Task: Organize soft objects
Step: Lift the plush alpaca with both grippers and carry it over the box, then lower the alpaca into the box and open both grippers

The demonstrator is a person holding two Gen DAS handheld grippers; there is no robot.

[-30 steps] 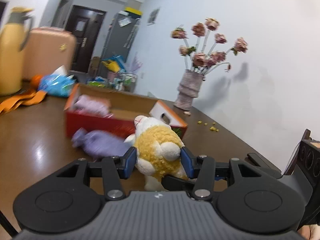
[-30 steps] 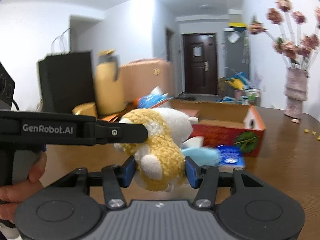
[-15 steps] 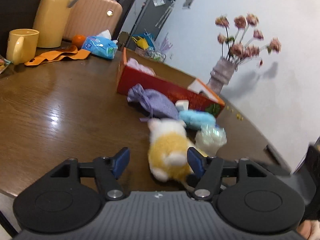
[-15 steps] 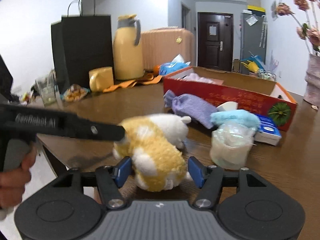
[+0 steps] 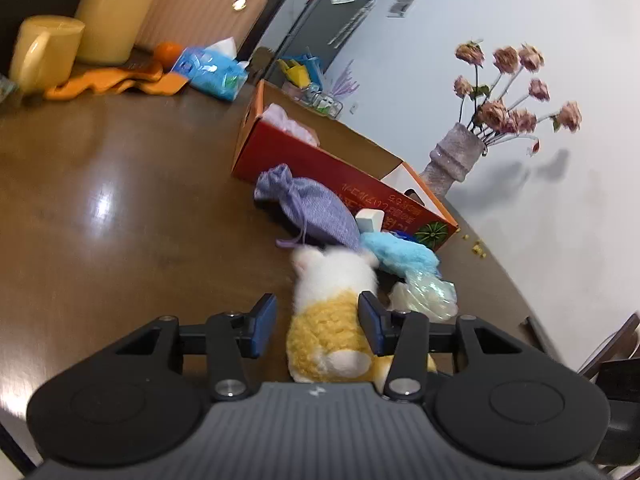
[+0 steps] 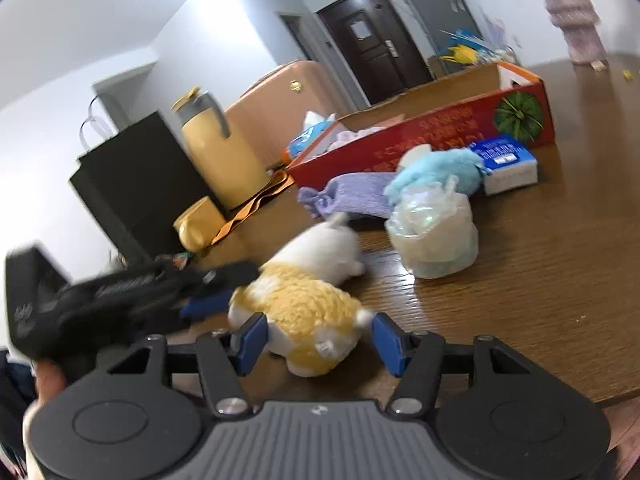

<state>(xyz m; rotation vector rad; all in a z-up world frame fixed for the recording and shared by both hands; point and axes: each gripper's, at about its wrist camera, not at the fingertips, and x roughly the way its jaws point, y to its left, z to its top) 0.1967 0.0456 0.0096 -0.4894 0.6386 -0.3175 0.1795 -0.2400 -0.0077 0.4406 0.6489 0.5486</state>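
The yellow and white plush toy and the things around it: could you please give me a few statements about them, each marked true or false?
1. The yellow and white plush toy lies on the brown wooden table. True.
2. The right gripper is clamped shut on the toy. False: its jaws are open, with a gap on each side of the toy.
3. The purple drawstring cloth pouch is inside the red cardboard box. False: it lies on the table in front of the box.
4. The fluffy light blue soft item rests beside the pouch. True.
5. The left gripper is open. True.
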